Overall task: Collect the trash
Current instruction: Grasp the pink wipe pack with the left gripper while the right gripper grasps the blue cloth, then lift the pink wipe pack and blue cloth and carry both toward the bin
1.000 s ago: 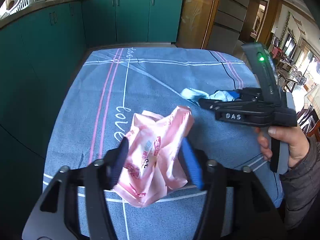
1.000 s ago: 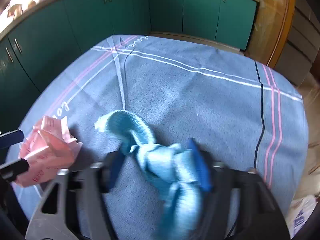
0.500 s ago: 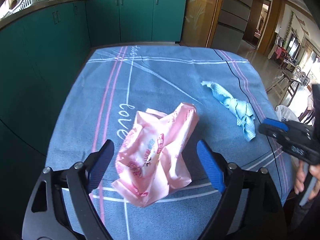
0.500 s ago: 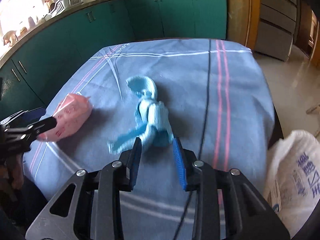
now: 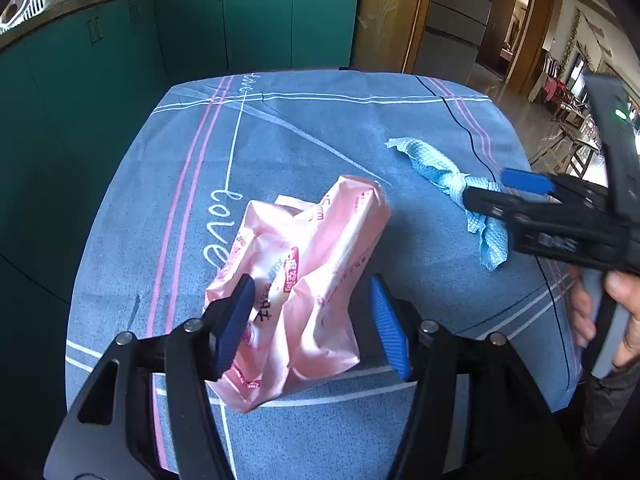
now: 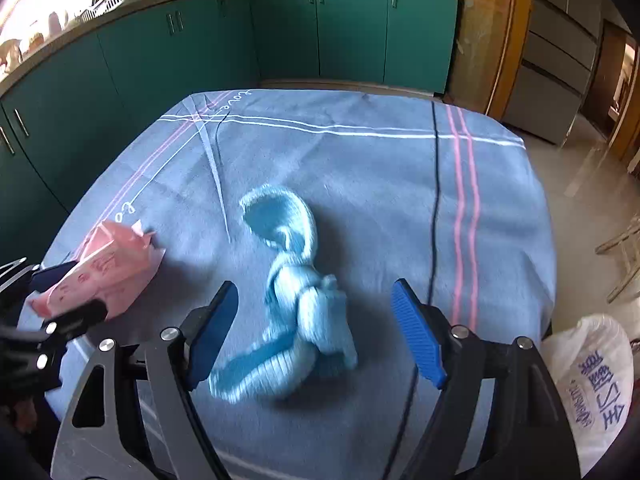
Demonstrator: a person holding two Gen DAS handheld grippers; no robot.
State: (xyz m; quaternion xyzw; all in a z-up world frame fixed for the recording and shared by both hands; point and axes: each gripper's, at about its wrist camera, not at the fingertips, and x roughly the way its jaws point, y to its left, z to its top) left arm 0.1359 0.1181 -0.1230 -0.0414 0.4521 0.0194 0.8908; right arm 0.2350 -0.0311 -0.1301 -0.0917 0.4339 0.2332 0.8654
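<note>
A crumpled pink plastic wrapper (image 5: 304, 280) lies on the blue tablecloth (image 5: 320, 128). My left gripper (image 5: 312, 324) is open, its blue pads on either side of the wrapper's near end. The wrapper also shows in the right wrist view (image 6: 108, 272). A twisted light-blue cloth (image 6: 296, 304) lies on the table between the open jaws of my right gripper (image 6: 316, 332). In the left wrist view the cloth (image 5: 448, 176) lies at the right with the right gripper (image 5: 516, 192) over its near end.
A white plastic bag (image 6: 592, 384) with blue print hangs off the table's right edge. Teal cabinets (image 6: 280, 36) run along the back and left. A fridge (image 6: 560, 60) and tiled floor lie to the right.
My left gripper has narrowed around the pink wrapper. My right gripper has opened wide and moved forward over the blue cloth.
</note>
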